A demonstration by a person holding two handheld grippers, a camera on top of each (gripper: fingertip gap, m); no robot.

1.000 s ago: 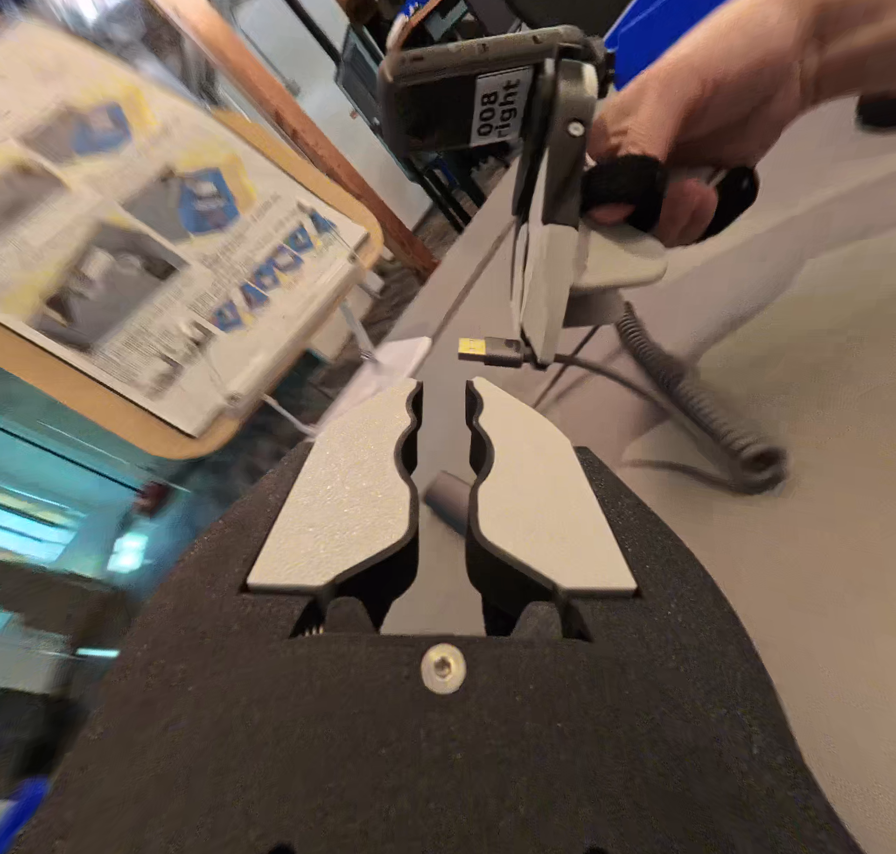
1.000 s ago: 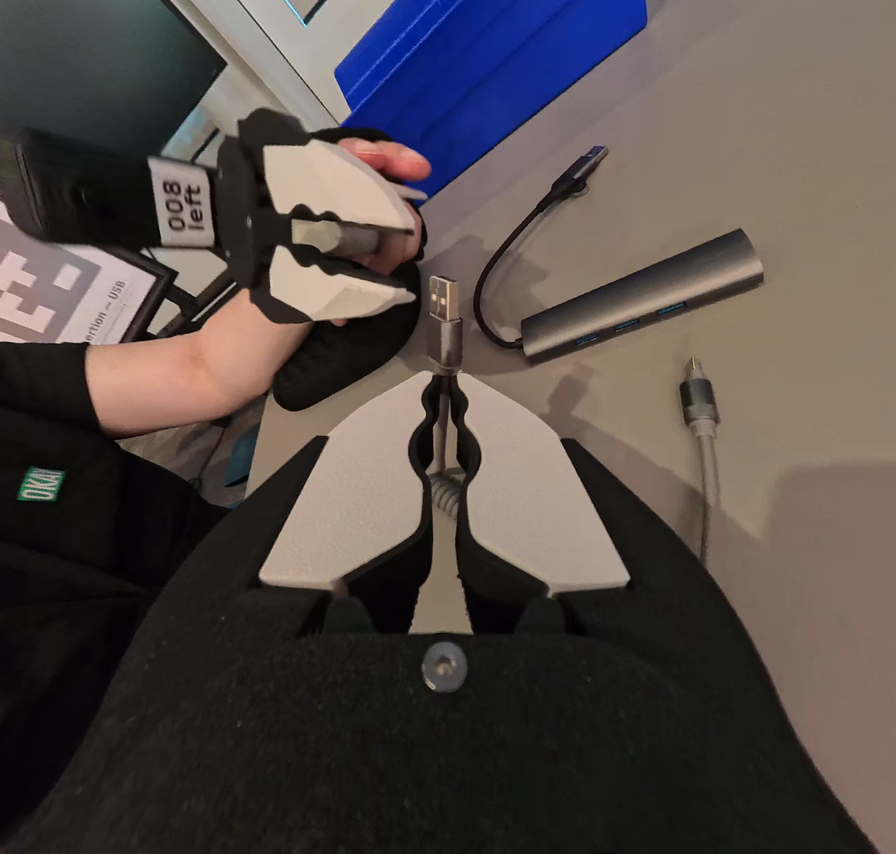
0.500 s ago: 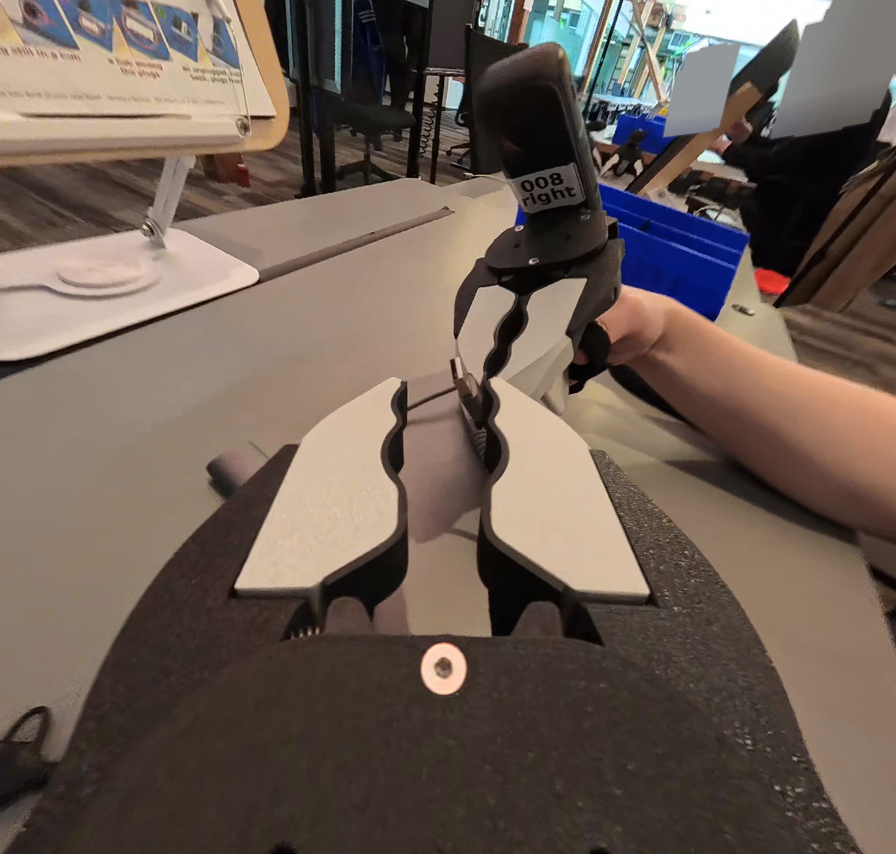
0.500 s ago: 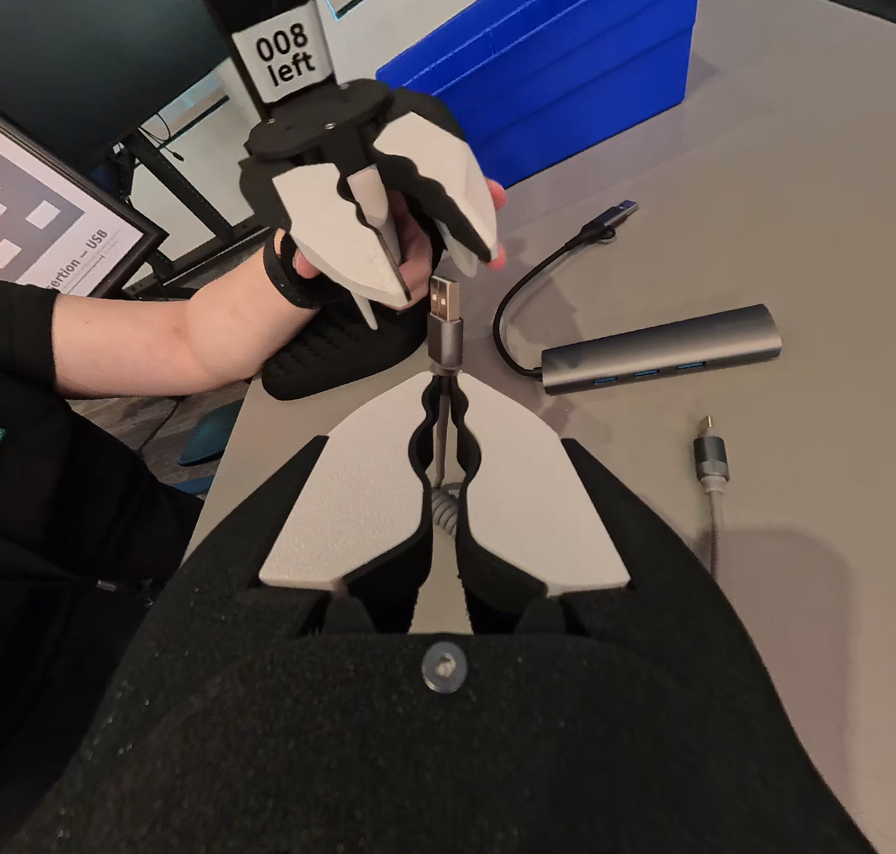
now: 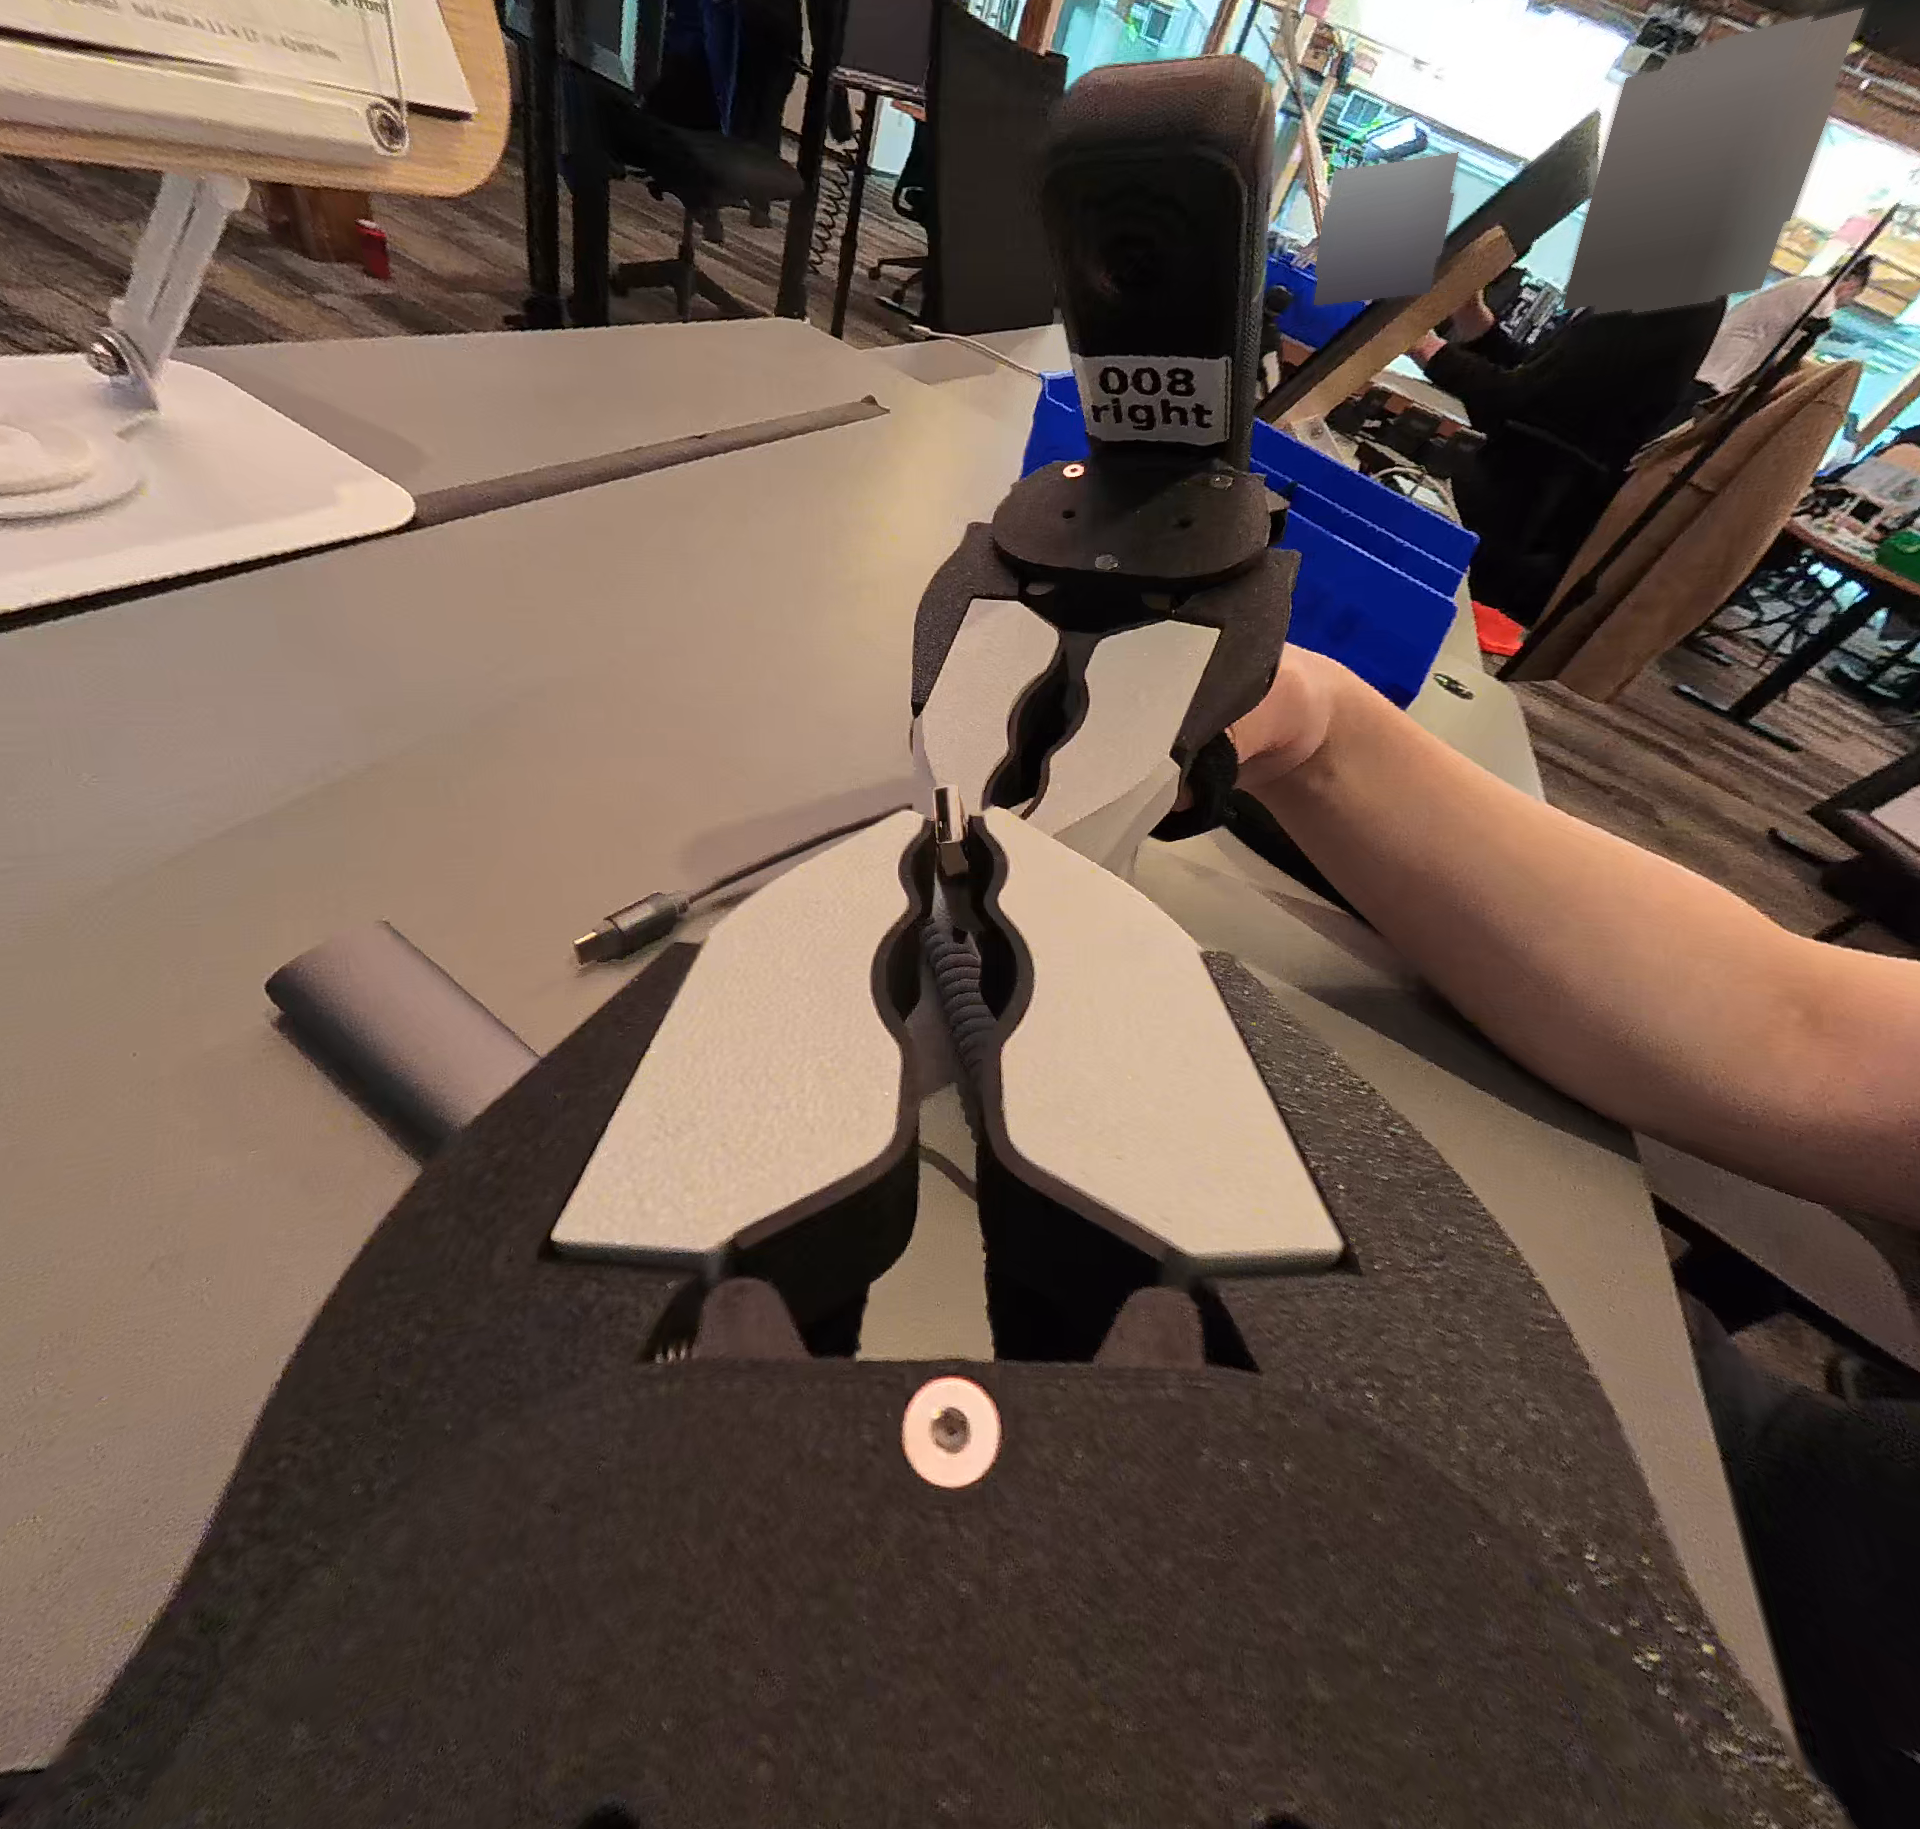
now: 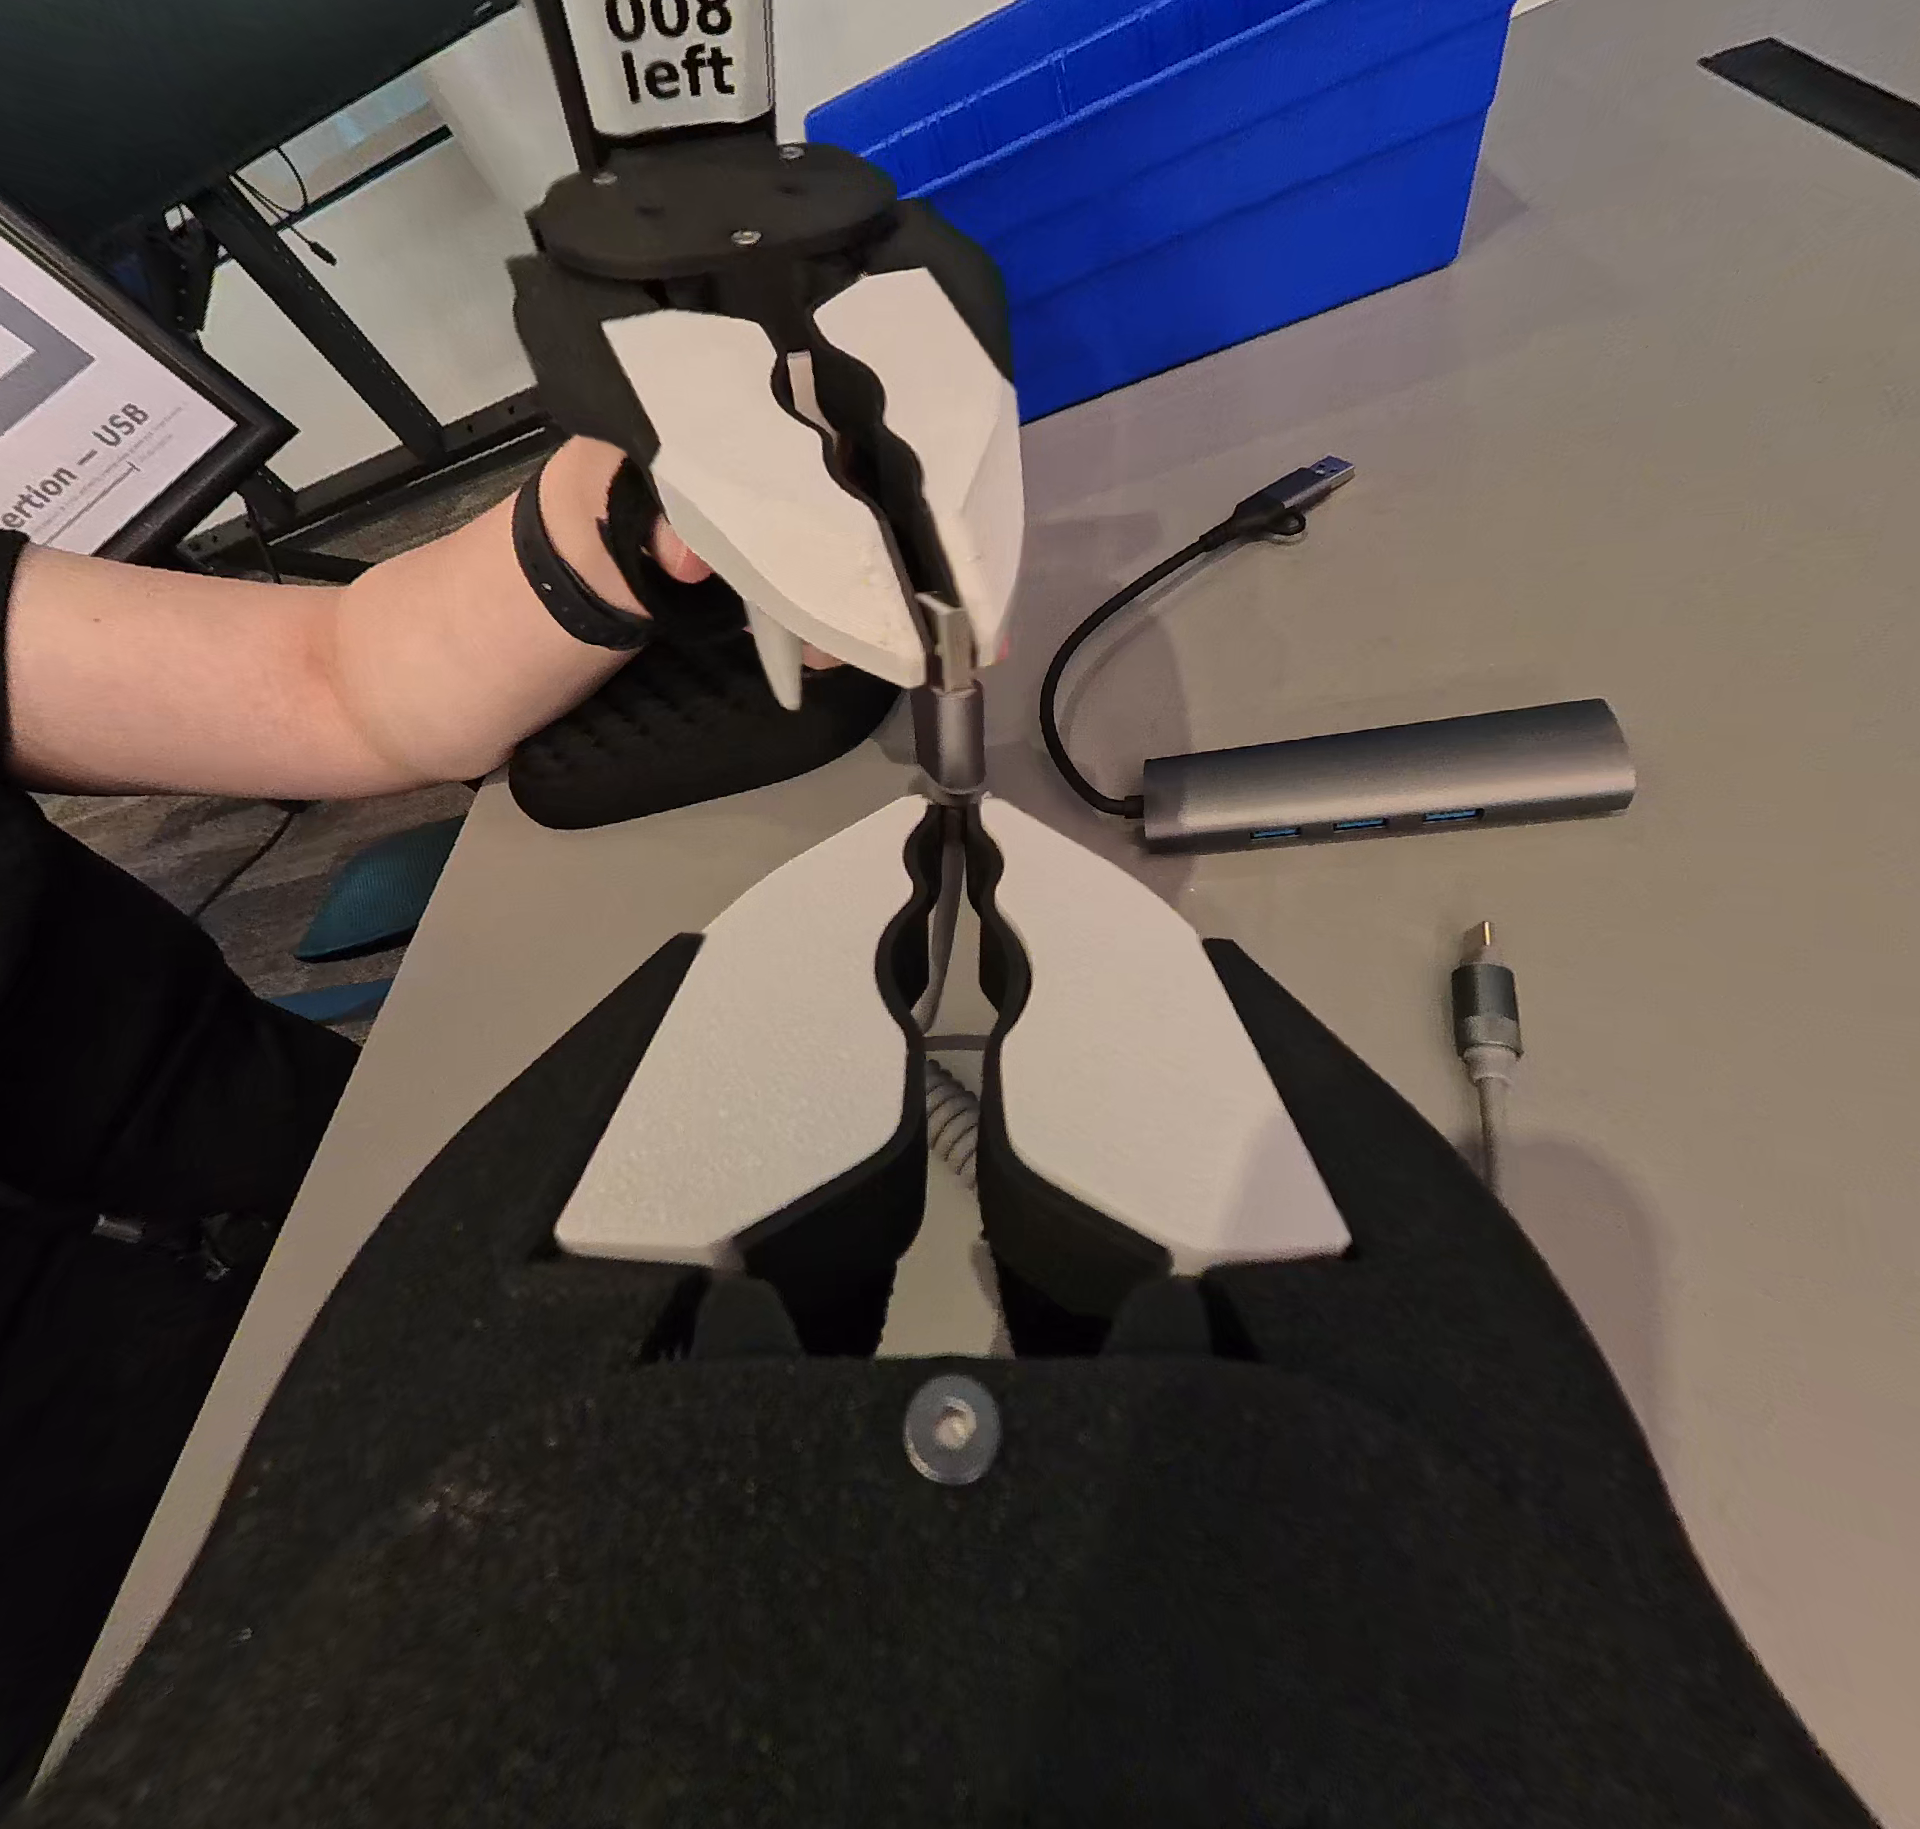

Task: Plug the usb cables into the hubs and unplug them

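Note:
My right gripper point(image 6: 951, 808) is shut on a grey coiled cable just behind its USB plug point(image 6: 948, 740), which sticks out forward above the table. My left gripper point(image 5: 951, 818) faces it tip to tip and is shut on the plug's metal end; it also shows in the right wrist view point(image 6: 940, 626). The cable's coil point(image 5: 961, 979) hangs below. A grey hub point(image 6: 1382, 777) with three blue ports lies on the table to the right, its black lead ending in a loose plug point(image 6: 1320, 480). The hub's end also shows in the left wrist view point(image 5: 384, 1021).
A second cable with a grey plug point(image 6: 1486, 1010) lies loose on the grey table point(image 6: 1662, 532) near the hub. A blue bin point(image 6: 1195, 169) stands behind. A white stand point(image 5: 156, 491) holds a sheet at the far left. The table edge runs close on the person's side. My two grippers' fingertips are within a few centimetres of each other.
My left gripper swung round to face the right one, came down onto the plug's metal end and closed on it. My right gripper stayed shut on the cable.

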